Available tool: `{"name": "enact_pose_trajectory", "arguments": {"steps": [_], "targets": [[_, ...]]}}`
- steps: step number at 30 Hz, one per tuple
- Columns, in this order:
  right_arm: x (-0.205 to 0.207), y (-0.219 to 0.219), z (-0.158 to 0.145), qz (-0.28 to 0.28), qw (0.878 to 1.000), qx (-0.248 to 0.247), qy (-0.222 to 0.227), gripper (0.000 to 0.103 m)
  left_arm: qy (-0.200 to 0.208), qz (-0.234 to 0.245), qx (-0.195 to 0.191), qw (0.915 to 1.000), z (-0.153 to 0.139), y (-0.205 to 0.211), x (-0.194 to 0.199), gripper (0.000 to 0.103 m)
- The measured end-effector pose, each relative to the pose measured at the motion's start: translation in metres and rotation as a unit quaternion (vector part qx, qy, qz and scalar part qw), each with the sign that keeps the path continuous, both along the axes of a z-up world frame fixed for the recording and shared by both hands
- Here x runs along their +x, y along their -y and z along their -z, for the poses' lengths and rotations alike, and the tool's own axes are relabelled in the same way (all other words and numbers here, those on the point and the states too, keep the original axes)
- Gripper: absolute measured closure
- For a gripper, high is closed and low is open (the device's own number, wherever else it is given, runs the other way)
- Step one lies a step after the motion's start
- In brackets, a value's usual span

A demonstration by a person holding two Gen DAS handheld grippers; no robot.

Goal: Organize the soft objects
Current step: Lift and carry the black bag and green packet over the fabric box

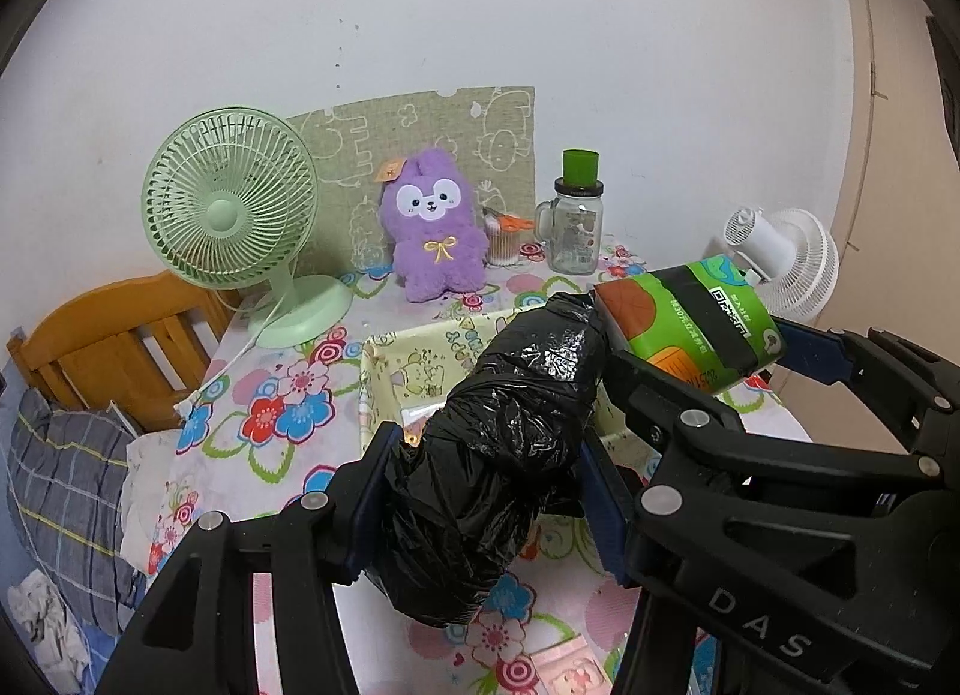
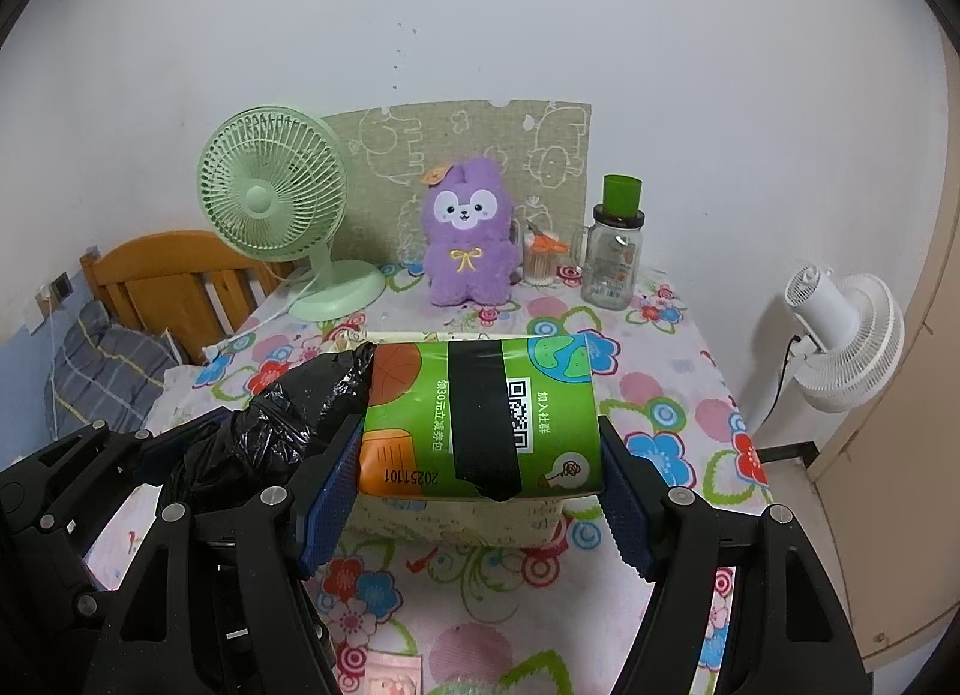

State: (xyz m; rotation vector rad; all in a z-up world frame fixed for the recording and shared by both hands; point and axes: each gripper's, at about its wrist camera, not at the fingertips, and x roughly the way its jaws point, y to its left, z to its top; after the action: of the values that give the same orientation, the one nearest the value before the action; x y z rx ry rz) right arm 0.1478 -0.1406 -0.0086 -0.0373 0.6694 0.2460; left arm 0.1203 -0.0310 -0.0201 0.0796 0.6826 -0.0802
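My left gripper (image 1: 486,491) is shut on a black plastic-wrapped bundle (image 1: 510,431) and holds it above a pale yellow fabric bin (image 1: 384,359). My right gripper (image 2: 480,473) is shut on a green tissue pack (image 2: 480,413) with black tape, held above the same bin (image 2: 456,521). The pack also shows in the left wrist view (image 1: 690,329), touching the bundle's far end. The bundle shows in the right wrist view (image 2: 282,425) at the pack's left. A purple plush rabbit (image 1: 435,227) sits upright at the back of the table.
A green desk fan (image 1: 234,215) stands back left on the floral tablecloth (image 1: 270,395). A glass jar with green lid (image 1: 576,221) and a cotton-swab cup (image 1: 503,239) stand back right. A white fan (image 2: 846,335) is right of the table. A wooden bed frame (image 1: 114,347) is left.
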Motion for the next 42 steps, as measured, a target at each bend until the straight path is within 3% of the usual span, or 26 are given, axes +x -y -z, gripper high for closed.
{"name": "enact_pose_trajectory", "arguments": {"steps": [23, 42], "targets": [[0.072, -0.013, 0.02, -0.002, 1.0, 0.001, -0.024, 0.029, -0.024, -0.007, -0.006, 0.9997, 0.015, -0.012, 0.069, 0.044], [0.114, -0.025, 0.054, -0.008, 0.998, -0.004, -0.059, 0.029, -0.073, -0.019, -0.009, 0.9971, 0.056, -0.016, 0.118, 0.042]]}}
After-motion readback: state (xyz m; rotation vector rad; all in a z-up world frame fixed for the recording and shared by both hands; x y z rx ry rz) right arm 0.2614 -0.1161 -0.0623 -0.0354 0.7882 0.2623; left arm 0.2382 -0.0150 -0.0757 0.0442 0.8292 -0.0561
